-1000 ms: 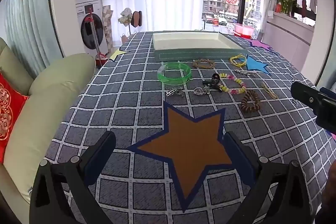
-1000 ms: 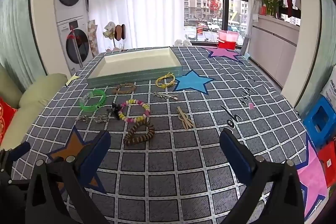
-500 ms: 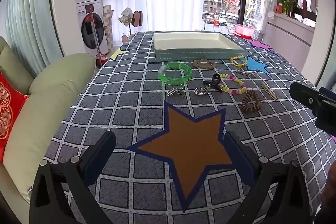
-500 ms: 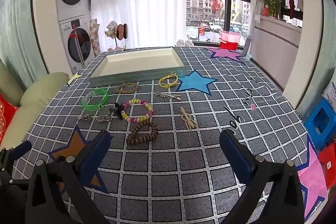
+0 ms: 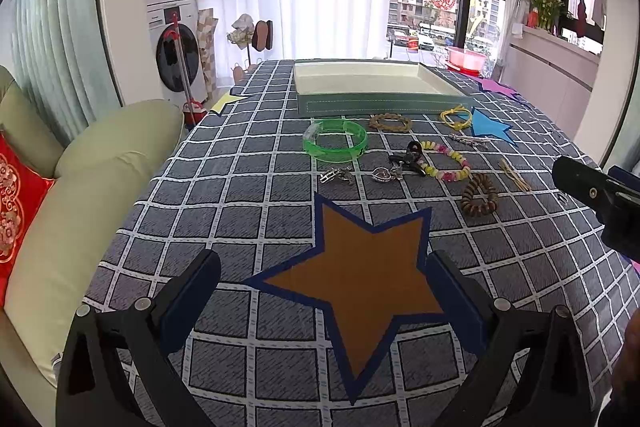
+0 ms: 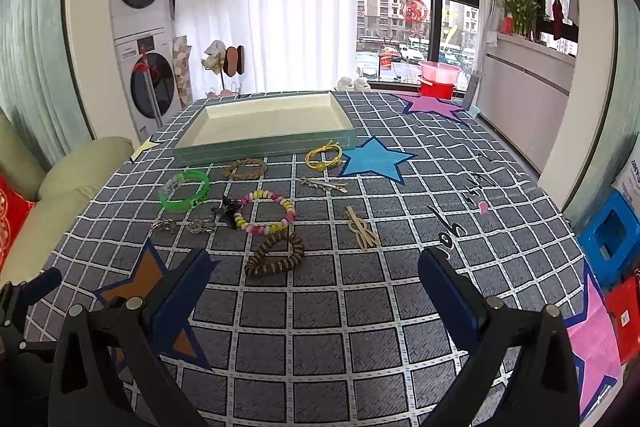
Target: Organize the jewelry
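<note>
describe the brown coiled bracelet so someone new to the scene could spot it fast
Start at the shallow teal tray with a cream lining at the far side of the grey checked tablecloth, then come toward the camera past the pastel pink-and-yellow beaded bracelet. Just nearer lies the brown coiled bracelet. It alone is dark brown, ribbed like a spring and squashed into a bent loop, not a clean ring.

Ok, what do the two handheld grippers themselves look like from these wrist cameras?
Both match: the left gripper and right gripper each have two black angular plastic arms with round silver fasteners, tipped with dark blue pads on the inner faces of the jaws. No cables, markings or sleeves show.
</note>
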The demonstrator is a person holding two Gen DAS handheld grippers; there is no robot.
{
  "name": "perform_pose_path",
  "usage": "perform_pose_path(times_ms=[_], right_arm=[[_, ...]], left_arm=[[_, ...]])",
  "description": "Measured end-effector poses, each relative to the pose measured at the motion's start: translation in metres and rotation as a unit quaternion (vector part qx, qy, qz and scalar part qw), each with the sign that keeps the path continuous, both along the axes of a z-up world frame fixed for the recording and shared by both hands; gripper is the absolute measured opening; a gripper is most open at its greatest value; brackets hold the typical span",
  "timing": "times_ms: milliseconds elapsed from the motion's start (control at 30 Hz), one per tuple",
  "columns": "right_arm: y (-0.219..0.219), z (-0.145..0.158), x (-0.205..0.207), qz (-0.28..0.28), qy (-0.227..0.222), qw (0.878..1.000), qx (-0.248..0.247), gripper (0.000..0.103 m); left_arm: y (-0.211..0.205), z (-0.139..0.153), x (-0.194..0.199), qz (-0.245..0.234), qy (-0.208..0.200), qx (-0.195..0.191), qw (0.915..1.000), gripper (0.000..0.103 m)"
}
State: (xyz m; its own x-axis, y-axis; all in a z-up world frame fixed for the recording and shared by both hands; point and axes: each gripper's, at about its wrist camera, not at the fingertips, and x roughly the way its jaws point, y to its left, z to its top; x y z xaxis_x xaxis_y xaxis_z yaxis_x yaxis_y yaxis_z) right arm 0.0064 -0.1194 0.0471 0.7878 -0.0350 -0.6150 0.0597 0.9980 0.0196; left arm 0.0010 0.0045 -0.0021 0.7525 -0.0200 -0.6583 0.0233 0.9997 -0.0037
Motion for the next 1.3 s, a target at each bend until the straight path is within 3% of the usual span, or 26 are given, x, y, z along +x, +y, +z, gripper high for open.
perform_pose_path(times_ms=[1300], right_arm=[[0.0073,0.0015,0.0006,0.003,0.0,1.0,0.002,0.103]], left_arm=[[0.0075,0.0067,0.0006,0.013,-0.006,-0.009,0.9999,0.103]])
